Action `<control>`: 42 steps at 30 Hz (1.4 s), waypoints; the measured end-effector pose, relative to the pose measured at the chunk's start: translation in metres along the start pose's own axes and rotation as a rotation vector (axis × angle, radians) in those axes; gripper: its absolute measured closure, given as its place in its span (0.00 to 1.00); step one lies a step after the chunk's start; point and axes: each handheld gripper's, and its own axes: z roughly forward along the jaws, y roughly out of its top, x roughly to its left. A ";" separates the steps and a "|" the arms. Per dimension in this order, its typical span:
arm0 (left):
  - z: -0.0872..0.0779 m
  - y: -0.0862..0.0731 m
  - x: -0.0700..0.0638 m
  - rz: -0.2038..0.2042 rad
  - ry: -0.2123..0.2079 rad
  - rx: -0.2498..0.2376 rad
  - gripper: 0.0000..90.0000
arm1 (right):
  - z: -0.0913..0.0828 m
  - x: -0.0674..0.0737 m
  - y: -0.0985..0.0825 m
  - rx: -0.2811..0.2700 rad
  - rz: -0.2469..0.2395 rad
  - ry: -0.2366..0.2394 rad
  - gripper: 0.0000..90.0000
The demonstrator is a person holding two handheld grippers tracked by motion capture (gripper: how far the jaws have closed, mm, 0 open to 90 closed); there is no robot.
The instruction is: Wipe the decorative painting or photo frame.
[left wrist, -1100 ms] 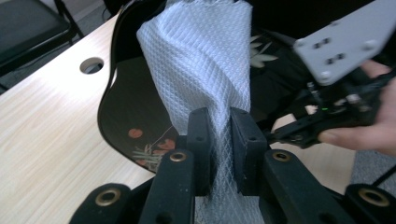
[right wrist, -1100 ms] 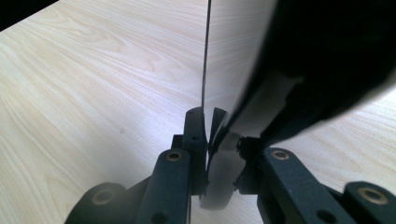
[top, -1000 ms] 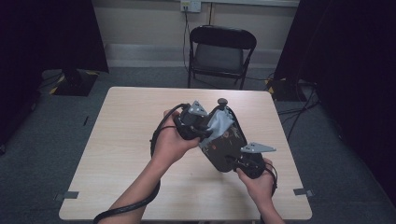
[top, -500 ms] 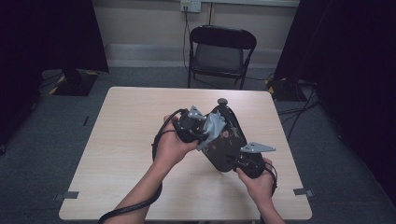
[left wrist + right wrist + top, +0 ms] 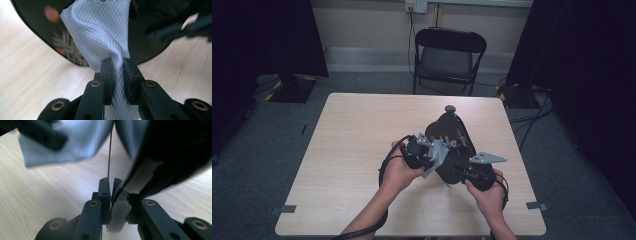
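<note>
A black oval dish (image 5: 453, 136) with a flower pattern is held tilted above the table, a small grey knob (image 5: 450, 108) at its far end. My right gripper (image 5: 468, 175) is shut on the dish's near rim (image 5: 140, 177), which sits clamped between the jaws. My left gripper (image 5: 437, 156) is shut on a pale mesh cloth (image 5: 435, 161), pressed against the dish's left side. In the left gripper view the cloth (image 5: 100, 32) runs up from my left gripper (image 5: 117, 70) over the patterned dish (image 5: 37, 22). The cloth (image 5: 70, 142) also hangs blurred ahead of my right gripper (image 5: 110, 188).
The light wooden table (image 5: 352, 135) carries nothing else to the left and in front of the hands. A black folding chair (image 5: 447, 55) stands beyond the far edge. Dark curtains hang at both sides and cables lie on the floor at the right.
My left gripper has slid the cloth down the dish's face, toward the near side of the table. The right gripper and the dish have stayed put.
</note>
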 end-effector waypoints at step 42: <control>-0.080 0.071 -0.024 0.112 0.010 -0.190 0.89 | 0.001 0.001 0.001 0.001 -0.005 0.000 0.87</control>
